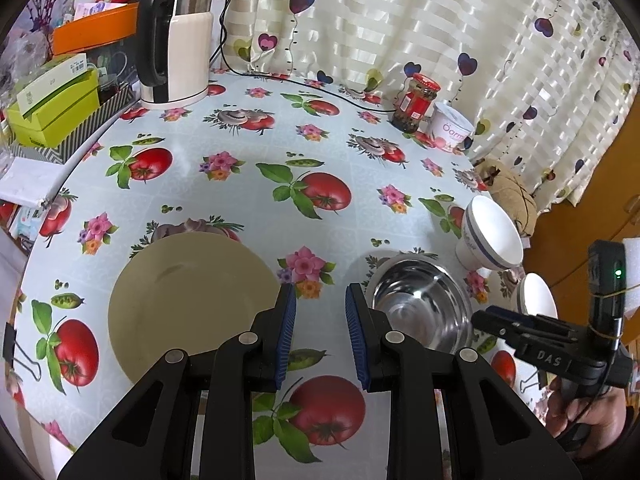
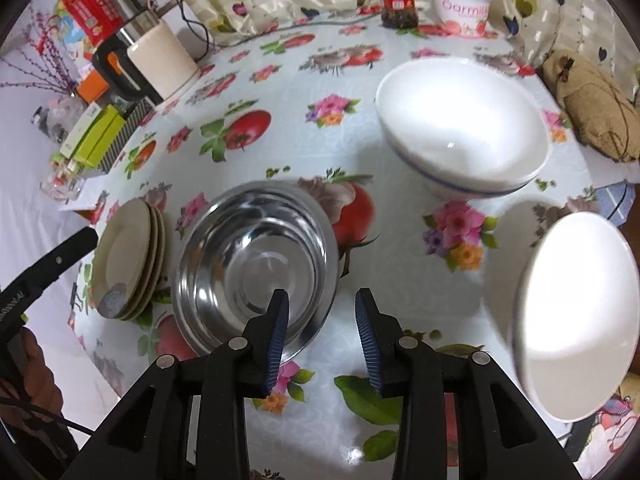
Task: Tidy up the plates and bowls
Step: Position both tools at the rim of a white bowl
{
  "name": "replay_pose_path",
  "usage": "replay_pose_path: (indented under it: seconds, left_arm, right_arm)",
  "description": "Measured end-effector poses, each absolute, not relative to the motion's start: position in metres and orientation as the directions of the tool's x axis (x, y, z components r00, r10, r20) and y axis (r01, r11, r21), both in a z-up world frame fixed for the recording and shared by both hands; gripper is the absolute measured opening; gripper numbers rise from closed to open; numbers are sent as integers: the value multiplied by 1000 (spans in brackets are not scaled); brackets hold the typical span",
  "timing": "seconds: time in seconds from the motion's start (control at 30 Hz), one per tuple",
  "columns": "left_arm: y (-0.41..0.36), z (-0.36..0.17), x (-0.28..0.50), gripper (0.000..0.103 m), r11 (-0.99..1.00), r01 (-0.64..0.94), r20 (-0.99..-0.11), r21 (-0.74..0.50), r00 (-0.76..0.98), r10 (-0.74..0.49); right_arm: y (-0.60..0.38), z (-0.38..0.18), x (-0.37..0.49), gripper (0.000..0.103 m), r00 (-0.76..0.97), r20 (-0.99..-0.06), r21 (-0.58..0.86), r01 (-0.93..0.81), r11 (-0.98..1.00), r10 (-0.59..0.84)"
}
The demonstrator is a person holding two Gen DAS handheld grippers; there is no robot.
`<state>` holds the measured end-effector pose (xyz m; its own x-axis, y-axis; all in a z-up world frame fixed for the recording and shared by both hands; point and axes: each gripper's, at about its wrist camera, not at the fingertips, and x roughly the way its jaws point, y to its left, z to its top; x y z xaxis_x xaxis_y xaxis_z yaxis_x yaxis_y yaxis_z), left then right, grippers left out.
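A stack of cream plates (image 1: 188, 300) (image 2: 120, 264) lies on the tomato-print tablecloth, with a steel bowl (image 1: 420, 304) (image 2: 248, 256) to its right. Past it stand two white bowls with a blue line, one upright (image 1: 492, 236) (image 2: 464, 128), the other (image 1: 536, 296) (image 2: 576, 320) nearer the table's right edge. My left gripper (image 1: 321, 300) hangs open above the cloth between plates and steel bowl, with nothing in it. My right gripper (image 2: 322, 304) (image 1: 482, 318) is open above the steel bowl's near right rim; its pads touch nothing.
At the back stand a white kettle (image 1: 176, 48), a red-lidded jar (image 1: 416, 104) and a yoghurt tub (image 1: 452, 124) in front of a curtain. A burlap bundle (image 1: 512, 196) lies at the right. Green boxes (image 1: 52, 108) crowd the left. A binder clip (image 1: 20, 352) grips the cloth's edge.
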<state>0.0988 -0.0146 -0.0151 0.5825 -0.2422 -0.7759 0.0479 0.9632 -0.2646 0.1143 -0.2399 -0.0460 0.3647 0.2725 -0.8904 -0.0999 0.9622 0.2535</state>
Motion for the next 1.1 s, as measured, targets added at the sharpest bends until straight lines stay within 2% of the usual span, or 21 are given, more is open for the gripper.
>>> replay_pose_path:
  seconds: [0.47, 1.1]
  left_arm:
    - [-34, -4, 102, 27, 958, 107, -767, -265, 579, -276]
    - [-83, -2, 132, 27, 942, 209, -775, -263, 536, -336]
  right_arm:
    - [-258, -3, 101, 34, 479, -831, 261, -112, 959, 282]
    - [-296, 9, 109, 34, 532, -808, 264, -54, 963, 251]
